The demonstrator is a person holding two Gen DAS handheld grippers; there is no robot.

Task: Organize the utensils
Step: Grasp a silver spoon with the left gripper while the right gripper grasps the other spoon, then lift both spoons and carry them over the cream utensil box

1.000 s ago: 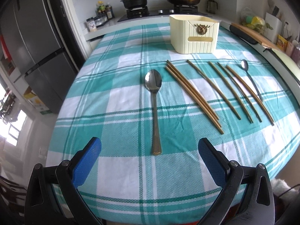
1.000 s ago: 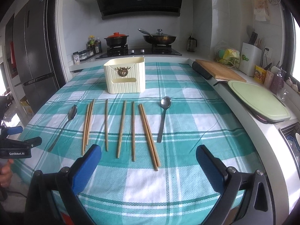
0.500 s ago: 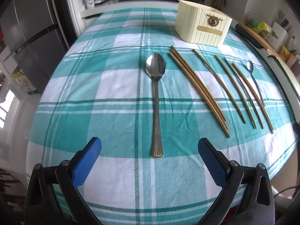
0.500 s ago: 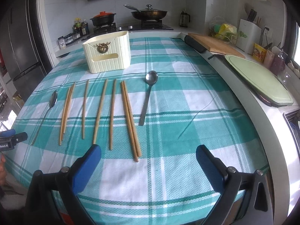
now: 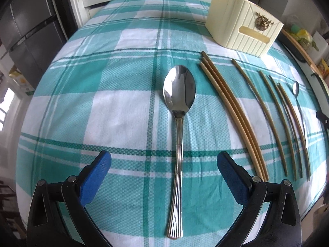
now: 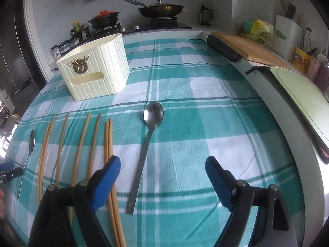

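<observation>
A ribbed-handle steel spoon (image 5: 178, 123) lies on the teal checked tablecloth (image 5: 102, 94). My left gripper (image 5: 164, 168) is open, its jaws on either side of the spoon's handle, above it. A second, flat-handled spoon (image 6: 147, 144) lies under my right gripper (image 6: 162, 173), which is open and empty with the handle between its blue fingers (image 6: 107, 177). Several wooden chopsticks (image 5: 234, 113) lie in a row between the spoons; they also show in the right wrist view (image 6: 82, 148). A cream utensil holder (image 6: 94, 74) stands beyond them, also in the left wrist view (image 5: 242, 30).
The stove with a black pot (image 6: 104, 19) and a pan (image 6: 160, 9) is behind the table. A wooden board (image 6: 253, 49) and a green cutting board (image 6: 302, 94) lie on the counter at the right. A fridge (image 5: 26, 30) stands at the left.
Both grippers have moved forward and down toward the table. The left one now straddles the ribbed spoon's handle; the right one has closed in over the flat-handled spoon.
</observation>
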